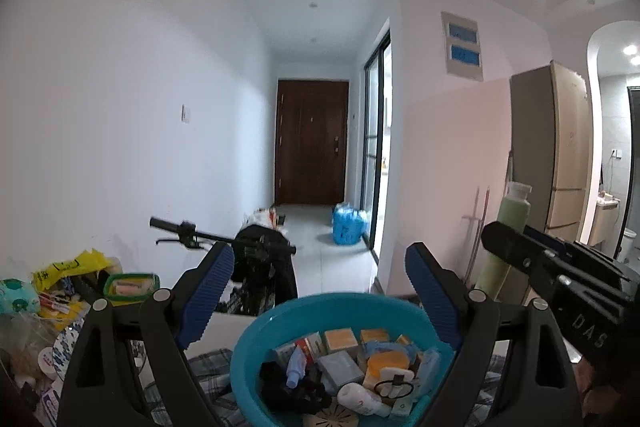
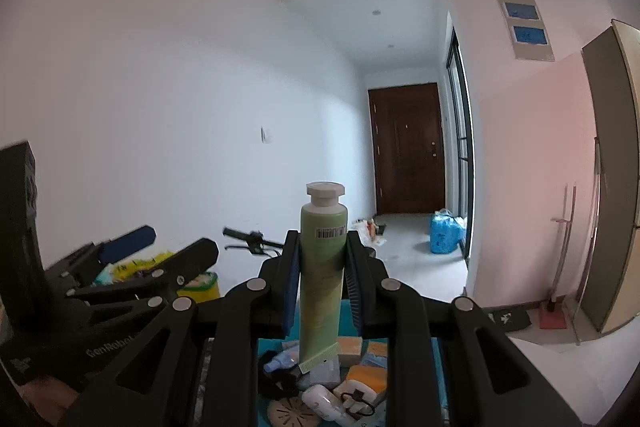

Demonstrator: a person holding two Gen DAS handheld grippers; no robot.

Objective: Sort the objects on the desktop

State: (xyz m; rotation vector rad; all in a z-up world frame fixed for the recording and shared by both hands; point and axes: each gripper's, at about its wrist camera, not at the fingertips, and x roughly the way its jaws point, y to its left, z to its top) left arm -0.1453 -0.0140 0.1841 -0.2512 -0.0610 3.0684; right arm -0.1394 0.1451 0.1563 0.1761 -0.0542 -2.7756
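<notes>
A white-walled room runs back to a dark brown door (image 1: 311,143) at the far end of a tiled floor, with a tall beige refrigerator (image 1: 560,147) at about 3 o'clock in the left wrist view. A bicycle handlebar (image 1: 208,233) with a black bag crosses the middle distance at 9 o'clock of centre, and a blue plastic bag (image 1: 349,225) sits on the floor near the glass sliding door. Lower, at 6 o'clock, a teal plastic basin (image 1: 280,323) rests on a plaid cloth over the worktop, filled with small boxes, a white bottle (image 1: 358,399), a small blue spray bottle (image 1: 295,367) and other toiletries. At 8 o'clock lies a heap of packets, among them a yellow bag (image 1: 68,269) and a green-rimmed container (image 1: 130,285). The left gripper (image 1: 320,291) hangs above the basin's far rim with its blue-padded fingers (image 1: 210,293) wide apart and nothing between them. The right gripper (image 2: 322,279) has its fingers clamped on a green tube (image 2: 322,267), which stands upright, white cap on top and crimped end down, directly over the basin's contents; in the left wrist view the tube shows at 3 o'clock, past the right gripper's black body.
</notes>
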